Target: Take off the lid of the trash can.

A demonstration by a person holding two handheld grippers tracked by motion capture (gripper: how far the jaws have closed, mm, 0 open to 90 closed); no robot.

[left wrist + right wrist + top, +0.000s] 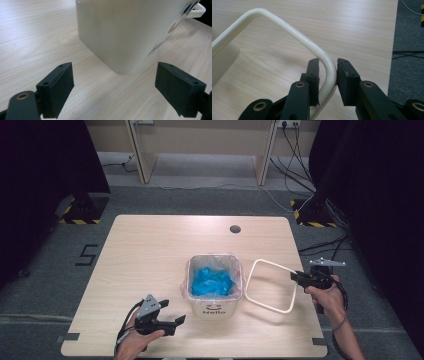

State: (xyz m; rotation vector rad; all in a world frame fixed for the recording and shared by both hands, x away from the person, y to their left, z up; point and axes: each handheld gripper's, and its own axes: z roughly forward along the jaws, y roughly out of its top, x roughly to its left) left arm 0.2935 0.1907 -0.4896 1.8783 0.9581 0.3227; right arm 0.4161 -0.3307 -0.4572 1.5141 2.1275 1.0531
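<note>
The right hand-held gripper (328, 75) pinches the cream ring frame (267, 287) at its rounded corner, the tube running up between the pads. The frame lies tilted beside the small bin (214, 285), on the bin's right, its near side toward the bench (150, 255). The bin with its blue-filled liner stands to the left of that hand, so the frame would have to travel leftward to sit over the rim. The left hand-held gripper (115, 85) waits spread wide, close to the bin's near corner, touching nothing.
</note>
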